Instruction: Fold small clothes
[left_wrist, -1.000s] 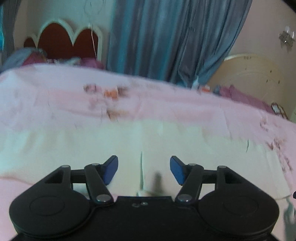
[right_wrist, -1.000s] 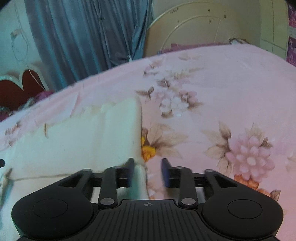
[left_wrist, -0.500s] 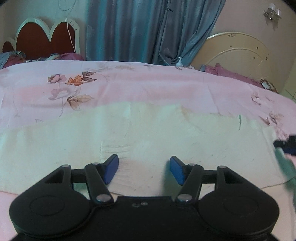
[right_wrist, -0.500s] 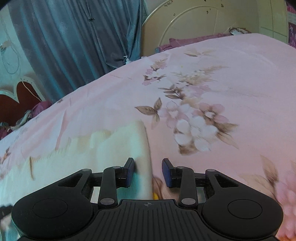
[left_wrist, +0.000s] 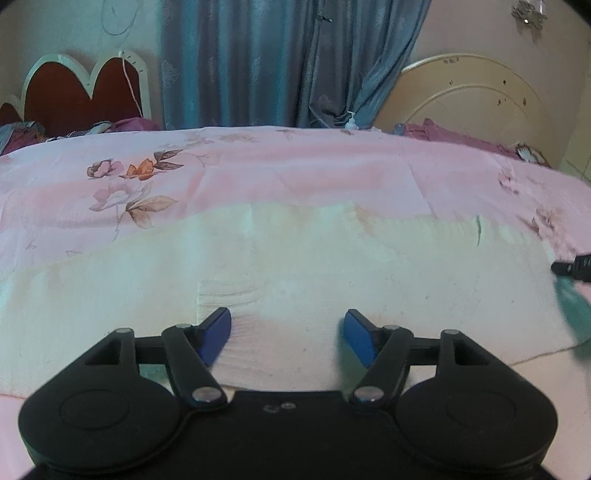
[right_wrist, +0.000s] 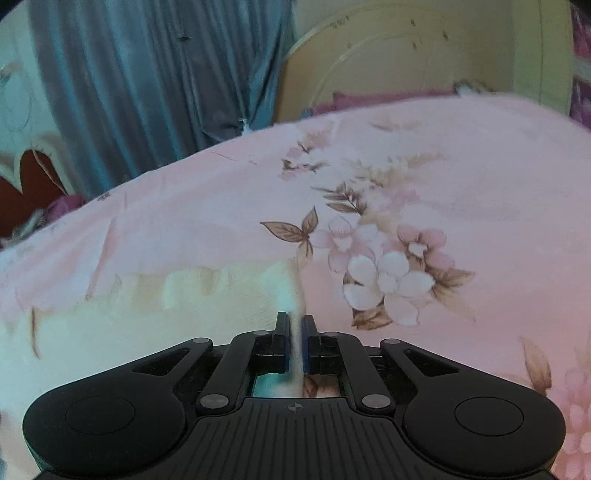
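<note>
A cream white cloth (left_wrist: 295, 266) lies spread flat across the pink floral bedsheet (left_wrist: 295, 173). My left gripper (left_wrist: 287, 334) is open, its blue pads just above the cloth's near edge, holding nothing. My right gripper (right_wrist: 294, 332) is shut on the cloth's right edge (right_wrist: 291, 295), a strip of fabric pinched between its pads. The cloth (right_wrist: 147, 314) stretches away to the left in the right wrist view. The right gripper's tip shows at the right edge of the left wrist view (left_wrist: 576, 267).
Blue curtains (left_wrist: 277, 62) hang behind the bed. A red and white headboard (left_wrist: 81, 92) stands at the back left, a cream round headboard (left_wrist: 480, 107) at the back right. Purple bedding (left_wrist: 461, 138) lies at the far edge. The pink sheet (right_wrist: 443, 203) extends to the right.
My right gripper has closed on the cloth's right edge; it was open around it before. My left gripper stayed open and settled over the cloth's near edge.
</note>
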